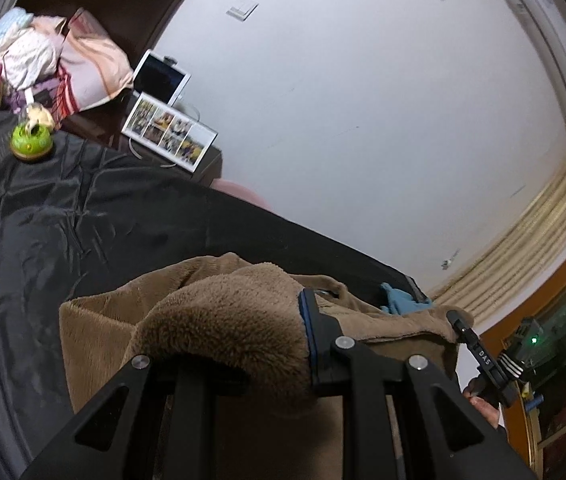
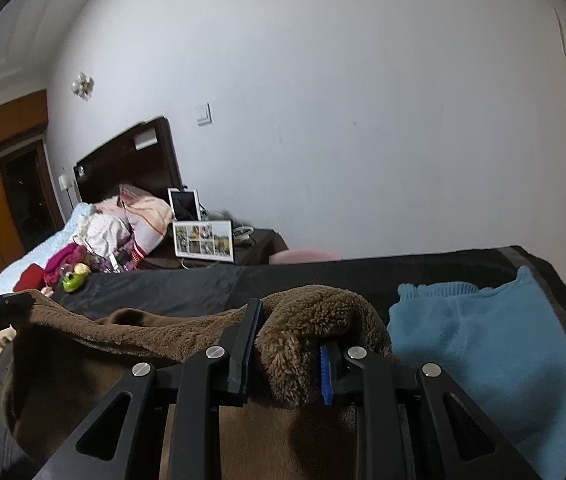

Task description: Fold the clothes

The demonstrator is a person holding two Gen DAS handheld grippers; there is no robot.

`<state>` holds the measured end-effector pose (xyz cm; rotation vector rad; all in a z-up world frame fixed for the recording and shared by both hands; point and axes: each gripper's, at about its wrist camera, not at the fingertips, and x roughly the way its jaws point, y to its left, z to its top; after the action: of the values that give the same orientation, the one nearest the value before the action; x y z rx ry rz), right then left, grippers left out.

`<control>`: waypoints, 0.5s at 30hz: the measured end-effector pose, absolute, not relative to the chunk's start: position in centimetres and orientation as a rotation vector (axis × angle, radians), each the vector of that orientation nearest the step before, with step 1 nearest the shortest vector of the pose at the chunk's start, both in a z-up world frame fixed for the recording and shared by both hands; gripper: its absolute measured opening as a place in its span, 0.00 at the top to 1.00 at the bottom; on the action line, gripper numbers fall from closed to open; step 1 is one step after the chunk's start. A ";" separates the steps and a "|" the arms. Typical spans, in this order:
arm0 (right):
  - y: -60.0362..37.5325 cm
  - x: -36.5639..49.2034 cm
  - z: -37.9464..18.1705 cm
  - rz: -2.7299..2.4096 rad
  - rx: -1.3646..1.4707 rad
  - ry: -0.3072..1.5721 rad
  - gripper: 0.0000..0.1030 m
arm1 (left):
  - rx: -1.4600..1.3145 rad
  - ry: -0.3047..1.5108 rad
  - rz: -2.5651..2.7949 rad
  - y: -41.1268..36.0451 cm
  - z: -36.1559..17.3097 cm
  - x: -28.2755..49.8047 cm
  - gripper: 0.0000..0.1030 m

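The left gripper [image 1: 239, 344] is clamped on a thick bunch of the brown fleece garment [image 1: 219, 320]; the right gripper [image 2: 289, 354] pinches another bunch of it, fleece bulging between the jaws. The garment hangs between them, partly over the near edge of the black sheet [image 2: 203, 288]. It looks soft, bulky and limp, so gripping at edges or corners should control it best. A blue knit garment [image 2: 483, 344] lies at the sheet's right corner.

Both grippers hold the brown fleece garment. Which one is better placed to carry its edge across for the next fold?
Probably the left gripper. It holds the brown fleece garment next to bare black sheet. The right gripper holds it close beside the blue garment, which could get dragged.
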<state>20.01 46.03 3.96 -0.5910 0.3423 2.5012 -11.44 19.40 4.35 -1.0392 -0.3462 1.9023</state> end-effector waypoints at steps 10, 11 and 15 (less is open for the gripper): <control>49.6 16.1 0.1 2.436 -0.745 0.418 0.75 | -1.144 -0.347 1.902 22.3 0.7 -15.0 0.78; 49.9 15.8 -0.3 2.431 -0.764 0.429 0.75 | -1.157 -0.346 1.901 22.5 0.3 -15.3 0.78; 50.8 14.6 -1.9 2.407 -0.844 0.471 0.75 | -1.239 -0.350 1.887 23.0 -1.7 -16.3 0.78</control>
<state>14.64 50.83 -1.85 -0.8436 0.4709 2.4071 -16.29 23.03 -1.68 -1.2393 -0.3496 1.8870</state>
